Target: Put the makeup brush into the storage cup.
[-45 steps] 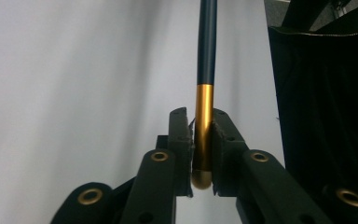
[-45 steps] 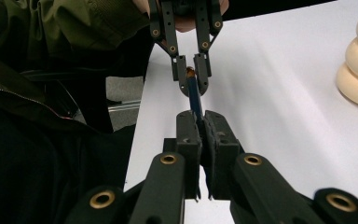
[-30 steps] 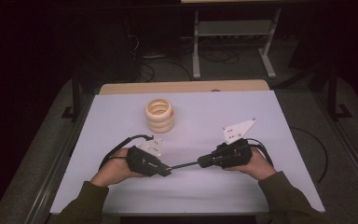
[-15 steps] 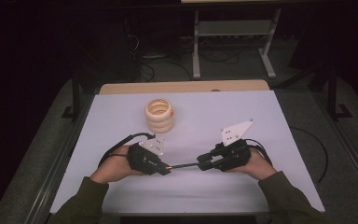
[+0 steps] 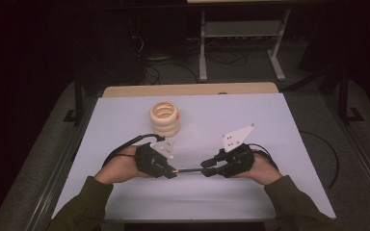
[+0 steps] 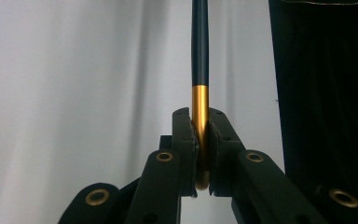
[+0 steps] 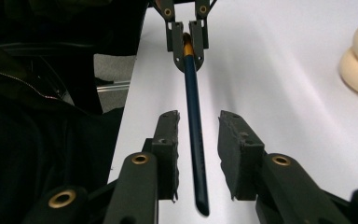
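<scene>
White counter (image 5: 289, 144), left tool (image 5: 169, 172) clamped on pen's (image 5: 189, 170) gold end near front edge, right tool (image 5: 207, 169) just opened, pads apart around pen, rings (image 5: 165, 118) toward back edge

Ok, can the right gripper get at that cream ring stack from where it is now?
Probably yes. The right gripper has just opened and its pads stand clear of the dark pen, which the left gripper clamps by its gold end. The bare white table lies between it and the ring stack.
</scene>
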Demonstrator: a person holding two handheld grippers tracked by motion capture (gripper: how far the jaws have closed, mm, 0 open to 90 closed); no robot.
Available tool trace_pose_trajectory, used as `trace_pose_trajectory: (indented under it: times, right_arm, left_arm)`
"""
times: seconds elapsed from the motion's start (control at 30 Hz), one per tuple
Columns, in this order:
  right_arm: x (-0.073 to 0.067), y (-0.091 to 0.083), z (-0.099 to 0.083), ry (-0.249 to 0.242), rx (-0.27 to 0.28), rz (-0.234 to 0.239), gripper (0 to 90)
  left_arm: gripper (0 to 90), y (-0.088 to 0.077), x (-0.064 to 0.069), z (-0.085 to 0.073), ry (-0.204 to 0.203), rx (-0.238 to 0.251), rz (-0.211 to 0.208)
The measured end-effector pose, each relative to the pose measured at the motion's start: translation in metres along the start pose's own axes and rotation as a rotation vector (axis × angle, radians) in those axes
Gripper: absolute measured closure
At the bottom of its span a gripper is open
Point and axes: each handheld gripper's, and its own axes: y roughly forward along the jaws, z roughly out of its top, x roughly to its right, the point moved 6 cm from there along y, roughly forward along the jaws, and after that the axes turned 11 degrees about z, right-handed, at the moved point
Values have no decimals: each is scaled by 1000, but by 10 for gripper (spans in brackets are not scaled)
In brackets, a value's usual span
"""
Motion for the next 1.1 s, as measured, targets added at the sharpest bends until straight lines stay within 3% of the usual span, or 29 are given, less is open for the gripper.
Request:
trace_pose_trajectory:
  times: [0.23, 0.4, 0.9, 1.0, 1.1]
  right_arm:
    - [2, 7, -3, -5, -39, 7, 778]
    - [2, 6, -3, -6, -37, 8, 827]
    - [2, 4, -3, 8, -24, 17, 843]
    - [2, 3, -3, 7, -16, 16, 843]
    - [1, 3, -2, 5, -11, 16, 843]
  left_arm:
    - [833, 0, -1, 0, -1, -3, 0]
    - [833, 0, 0, 1, 3, -1, 0]
    - [825, -2, -3, 2, 16, 28, 13]
    - [789, -3, -2, 3, -6, 53, 10]
    - [743, -5, -3, 2, 3, 62, 14]
